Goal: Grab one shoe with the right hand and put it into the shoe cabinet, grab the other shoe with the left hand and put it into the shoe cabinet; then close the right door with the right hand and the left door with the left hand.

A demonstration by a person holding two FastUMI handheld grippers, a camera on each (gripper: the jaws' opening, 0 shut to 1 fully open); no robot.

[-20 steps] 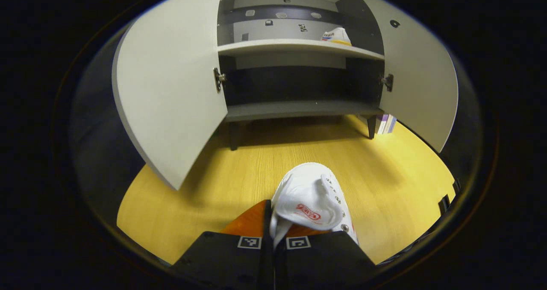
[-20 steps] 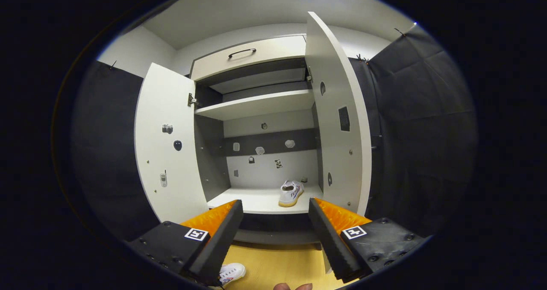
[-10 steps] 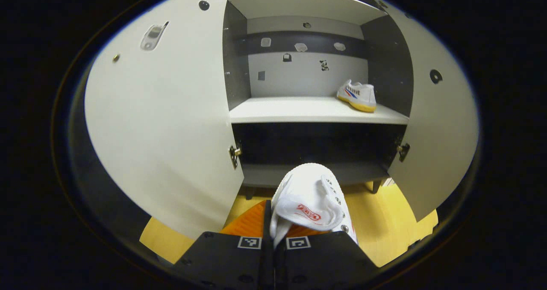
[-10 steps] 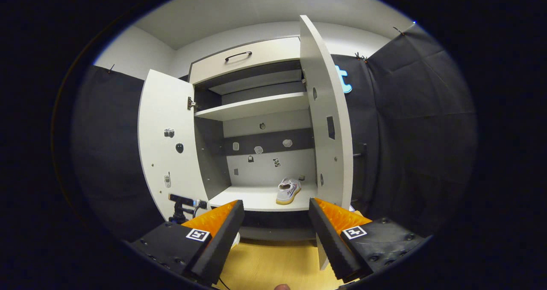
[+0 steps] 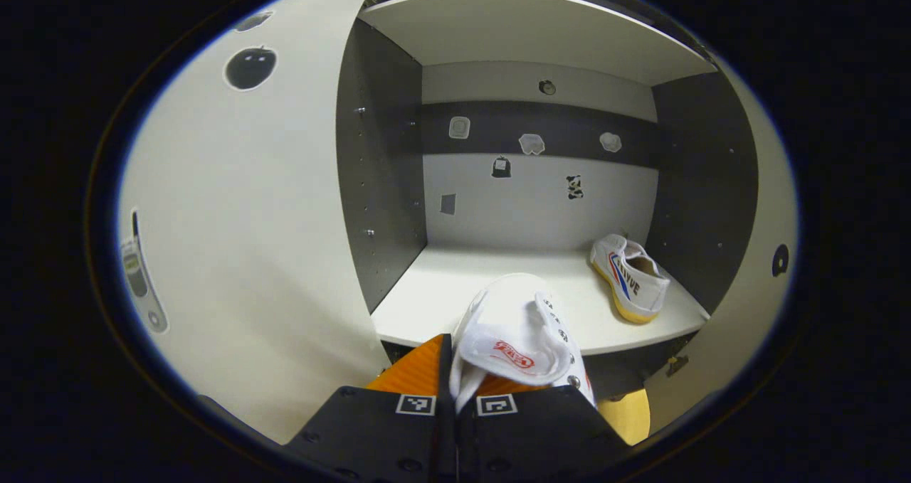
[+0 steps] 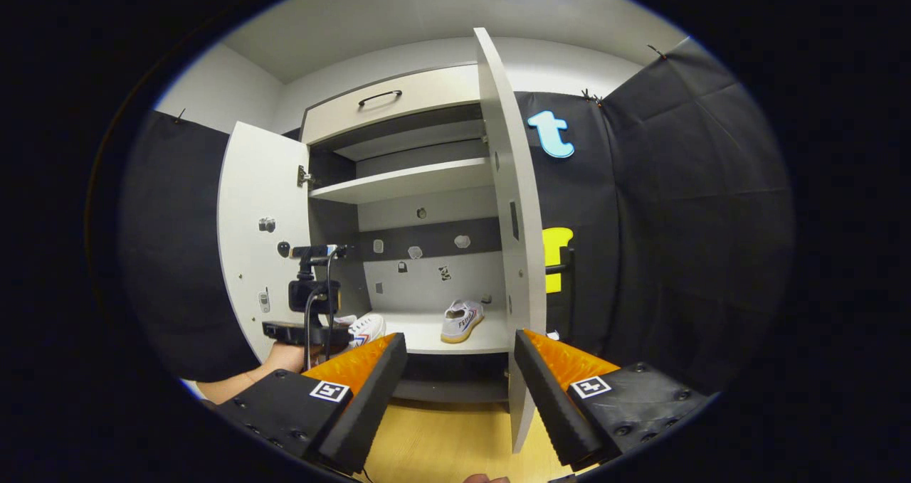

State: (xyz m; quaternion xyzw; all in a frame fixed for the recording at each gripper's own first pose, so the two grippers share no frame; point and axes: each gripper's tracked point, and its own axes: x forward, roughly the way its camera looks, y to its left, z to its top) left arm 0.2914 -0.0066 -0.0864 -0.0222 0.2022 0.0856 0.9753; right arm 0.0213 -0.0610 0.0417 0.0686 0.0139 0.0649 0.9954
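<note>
Left gripper (image 5: 455,387) at the bottom centre of my left gripper view is clenched on a white sneaker (image 5: 523,333), both fingers pressing its heel end, toe pointing away toward the middle shelf (image 5: 498,284) of the shoe cabinet (image 5: 381,156). Second white sneaker (image 5: 630,277) lies on that shelf at right of frame, near the dark side wall, well apart from the held one. Left door (image 5: 249,241) stands open, covering the left of the frame.

Right gripper (image 6: 459,387) at the bottom of my right gripper view is released, its fingers spread apart with nothing between them. Right door (image 6: 509,227) stands open, edge-on at frame centre. At lower left there, my other hand (image 6: 285,358) holds the left gripper with its sneaker at the shelf's front edge.
</note>
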